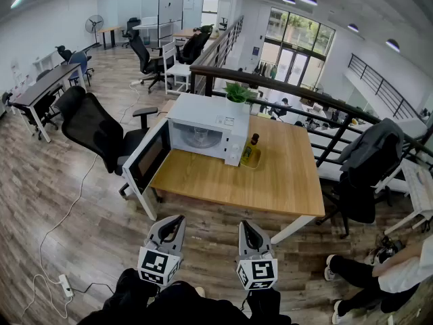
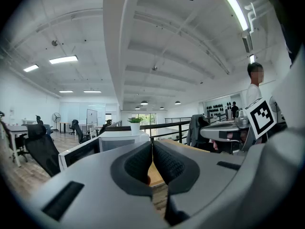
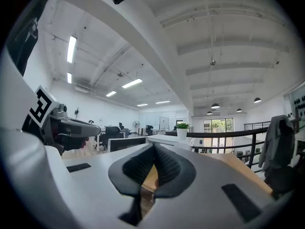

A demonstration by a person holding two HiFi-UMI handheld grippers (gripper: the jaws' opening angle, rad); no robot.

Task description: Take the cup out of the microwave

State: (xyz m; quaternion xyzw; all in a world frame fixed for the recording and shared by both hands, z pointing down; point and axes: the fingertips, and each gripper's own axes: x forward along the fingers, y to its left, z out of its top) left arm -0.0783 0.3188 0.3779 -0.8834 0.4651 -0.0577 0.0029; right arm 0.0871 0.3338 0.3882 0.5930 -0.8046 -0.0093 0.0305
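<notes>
The left gripper (image 1: 176, 221) and the right gripper (image 1: 246, 227) hang level, jaws together on nothing, well before the table (image 1: 270, 185), where the microwave (image 1: 218, 122) has its door (image 1: 147, 160) swung open, I think to give access to the cup, which I cannot make out inside.

Microwave (image 1: 210, 114) contents indistinct at this size; person (image 1: 369, 276) half beyond the right edge.

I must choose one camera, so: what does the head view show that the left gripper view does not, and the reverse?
Only the head view shows the bottle beside the microwave and a seated person at lower right. Only the left gripper view shows the jaws of the left gripper pressed together, empty, and a standing person. Both show the microwave with its door open, the plant and the table.
</notes>
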